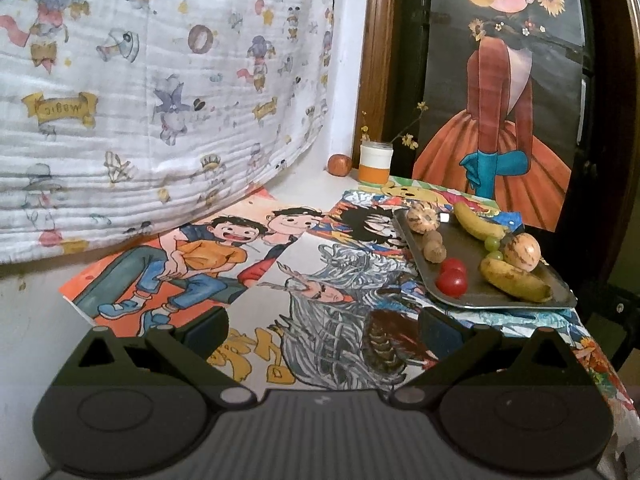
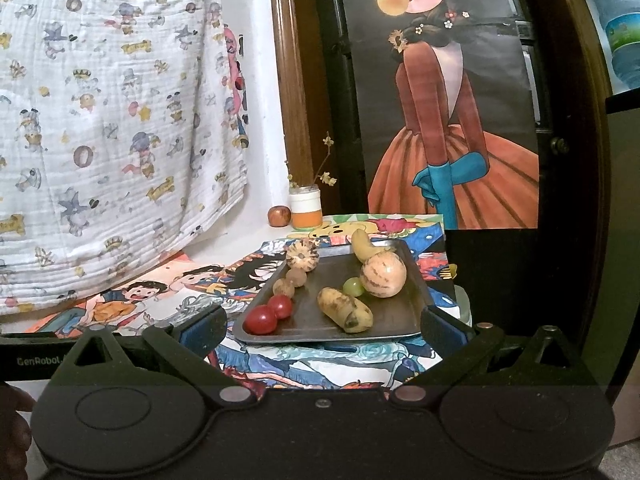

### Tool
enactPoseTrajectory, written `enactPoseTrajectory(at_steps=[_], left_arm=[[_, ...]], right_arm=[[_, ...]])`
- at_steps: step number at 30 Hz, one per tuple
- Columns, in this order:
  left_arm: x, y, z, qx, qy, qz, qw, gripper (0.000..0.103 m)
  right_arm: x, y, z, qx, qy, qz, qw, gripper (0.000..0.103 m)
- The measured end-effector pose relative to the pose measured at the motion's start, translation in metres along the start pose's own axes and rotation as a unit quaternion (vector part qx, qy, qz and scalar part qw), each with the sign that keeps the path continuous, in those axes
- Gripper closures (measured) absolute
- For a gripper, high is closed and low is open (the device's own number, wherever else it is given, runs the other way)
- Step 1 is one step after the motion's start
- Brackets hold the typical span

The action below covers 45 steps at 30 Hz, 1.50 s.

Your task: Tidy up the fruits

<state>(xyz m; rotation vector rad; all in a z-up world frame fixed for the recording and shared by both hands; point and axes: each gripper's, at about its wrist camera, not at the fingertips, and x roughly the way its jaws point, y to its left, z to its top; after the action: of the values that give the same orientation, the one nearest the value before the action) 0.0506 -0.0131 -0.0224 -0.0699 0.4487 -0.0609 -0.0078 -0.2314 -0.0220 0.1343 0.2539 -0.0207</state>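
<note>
A dark metal tray (image 1: 472,240) (image 2: 392,316) sits on the cartoon-print tablecloth and holds fruit. Two red tomatoes (image 1: 452,278) (image 2: 268,314), two small brown fruits (image 1: 434,246) (image 2: 290,282), two striped yellow melons (image 1: 522,252) (image 2: 383,274), two bananas (image 1: 514,280) (image 2: 346,309) and green grapes (image 1: 493,249) (image 2: 354,286) lie on it. My left gripper (image 1: 324,326) is open over the cloth, left of the tray. My right gripper (image 2: 324,324) stands open just before the tray's near edge, empty.
An apple (image 1: 339,165) (image 2: 279,215) and a white-and-orange jar (image 1: 375,163) (image 2: 306,206) with twigs stand by the back wall. A printed quilt (image 1: 152,80) hangs at left. A painted poster (image 1: 500,100) leans behind the tray. The table edge drops off at right.
</note>
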Motion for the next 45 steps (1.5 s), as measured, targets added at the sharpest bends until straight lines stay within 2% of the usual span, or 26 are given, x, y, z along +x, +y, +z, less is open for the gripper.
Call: enactPoseTrajectory(at_steps=[45], left_arm=[[0.0016,0.0015,-0.0042,0.0,0.014,-0.005,0.9999,0.0]], right_arm=[[0.0048,0.0007,-0.001,-0.006,0.015,0.003,1.0,0.0]])
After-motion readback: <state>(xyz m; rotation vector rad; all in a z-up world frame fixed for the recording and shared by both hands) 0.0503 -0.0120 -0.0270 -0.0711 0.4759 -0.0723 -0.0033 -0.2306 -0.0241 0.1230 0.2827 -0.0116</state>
